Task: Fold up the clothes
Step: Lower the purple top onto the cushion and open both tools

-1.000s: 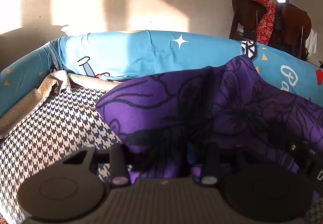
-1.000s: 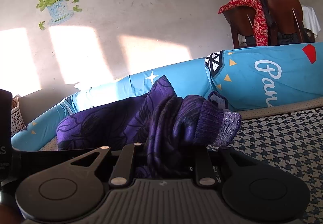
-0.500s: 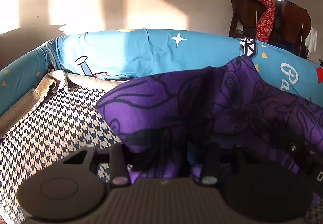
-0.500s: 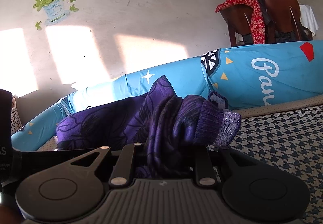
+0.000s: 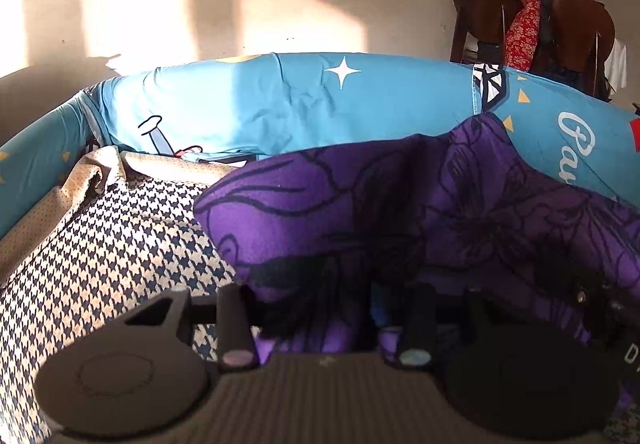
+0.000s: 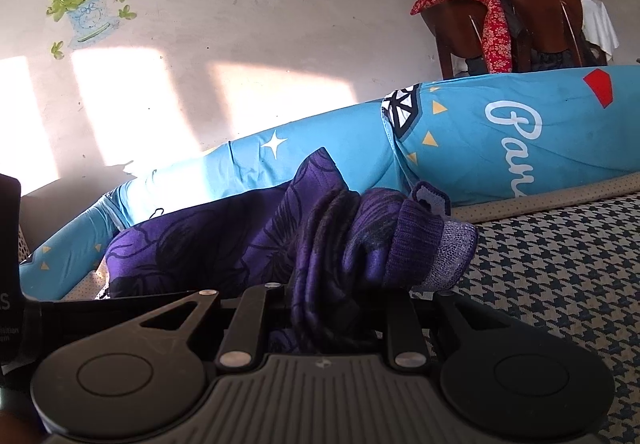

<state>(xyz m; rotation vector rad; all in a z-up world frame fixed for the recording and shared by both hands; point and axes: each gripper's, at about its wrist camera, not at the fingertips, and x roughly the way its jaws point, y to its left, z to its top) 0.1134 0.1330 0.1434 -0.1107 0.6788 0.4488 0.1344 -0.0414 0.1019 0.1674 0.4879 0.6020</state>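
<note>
A purple garment with a black flower print (image 5: 400, 204) is held up just above the houndstooth bed cover (image 5: 104, 244). My left gripper (image 5: 326, 308) is shut on a bunched fold of it; the cloth drapes over and hides the fingertips. In the right wrist view the same purple garment (image 6: 224, 244) stretches to the left, and my right gripper (image 6: 328, 308) is shut on its gathered end, where a ribbed knit cuff (image 6: 436, 252) sticks out to the right. The right gripper's body shows at the right edge of the left wrist view.
A long blue printed bolster (image 5: 320, 104) (image 6: 500, 132) runs along the far side of the bed, with a beige dotted sheet edge (image 5: 80, 180) below it. Behind stand wooden chairs with a red floral cloth (image 6: 488, 16) and a sunlit wall.
Both grippers keep their hold on the garment. The views have shifted only slightly; the cloth hangs much as before.
</note>
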